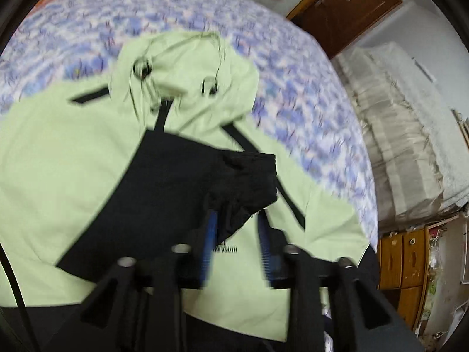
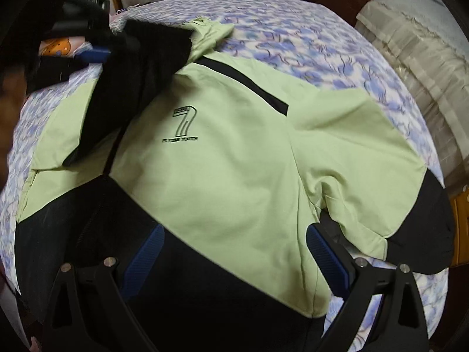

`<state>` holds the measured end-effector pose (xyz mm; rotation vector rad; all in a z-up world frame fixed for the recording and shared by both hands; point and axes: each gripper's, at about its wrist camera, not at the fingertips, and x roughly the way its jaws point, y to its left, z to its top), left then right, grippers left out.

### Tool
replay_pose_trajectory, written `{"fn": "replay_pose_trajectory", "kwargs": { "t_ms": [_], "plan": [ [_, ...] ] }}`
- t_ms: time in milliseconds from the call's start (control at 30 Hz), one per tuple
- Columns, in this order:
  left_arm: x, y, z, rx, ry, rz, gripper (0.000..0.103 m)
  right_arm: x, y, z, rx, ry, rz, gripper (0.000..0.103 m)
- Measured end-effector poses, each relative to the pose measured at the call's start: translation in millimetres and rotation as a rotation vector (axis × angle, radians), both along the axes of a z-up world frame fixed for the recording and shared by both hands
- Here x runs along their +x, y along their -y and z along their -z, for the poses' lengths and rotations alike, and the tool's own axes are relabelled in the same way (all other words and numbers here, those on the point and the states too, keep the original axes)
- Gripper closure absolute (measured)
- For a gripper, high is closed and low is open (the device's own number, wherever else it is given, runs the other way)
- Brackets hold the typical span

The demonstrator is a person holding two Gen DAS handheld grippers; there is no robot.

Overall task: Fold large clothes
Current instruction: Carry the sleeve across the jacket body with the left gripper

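The jacket (image 2: 222, 176) lies spread front-up on a bed (image 2: 322, 47) covered with a blue and white flowered sheet, its hood (image 1: 187, 67) toward the far side. Nothing here works as a container apart from the wooden drawers (image 1: 401, 261) beside the bed, which are shut, so their contents cannot be seen.

The left gripper (image 1: 237, 228) has its blue-padded fingers (image 1: 211, 234) drawn close together on the black cuff of a sleeve (image 1: 246, 182), holding that sleeve lifted and laid across the chest of the jacket. In the right wrist view the same gripper (image 2: 96, 54) shows at the upper left, with black sleeve cloth hanging from it down over the jacket's front. The left view is blurred, so how firmly the cloth is pinched is hard to read, but the cuff sits between the two pads.

The right gripper (image 2: 234, 252) is spread wide, its fingers (image 2: 325, 252) well apart and holding nothing. It hangs over the lower part of the jacket, and whether the pads touch the cloth cannot be told.

The jacket is pale green with black panels at the hem and on the lower sleeves. Black strips run slanting from the collar across each shoulder. A large outlined number seven (image 2: 186, 120) with a line of small lettering under it is printed on the chest. The other sleeve (image 2: 381, 176) lies stretched out flat to the side, its black end near the edge of the bed. Dark drawcords trail from the hood. A pale, folded blanket (image 1: 410, 123) lies beyond the bed.
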<state>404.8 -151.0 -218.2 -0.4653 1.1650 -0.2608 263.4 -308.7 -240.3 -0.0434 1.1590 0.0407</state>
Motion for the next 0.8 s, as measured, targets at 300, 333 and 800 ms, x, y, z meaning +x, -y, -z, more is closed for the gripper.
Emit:
{"fn": "replay_pose_trajectory", "kwargs": {
  "t_ms": [300,333,800],
  "plan": [
    [-3.2,-58.4,-12.9,0.105,0.031,-0.115,0.026,22.3,1.1,21.7,0.200,-0.052,0.027,0.005],
    [-4.3,-68.0,-13.1,0.133,0.025,-0.130,0.026,25.4,-0.2,24.1,0.237,-0.061,0.034,0.005],
    [-87.1,-250.4,28.6,0.512,-0.194,-0.394,0.022,78.5,-30.3,57.4,0.398,-0.128,0.192,0.012]
  ]
}}
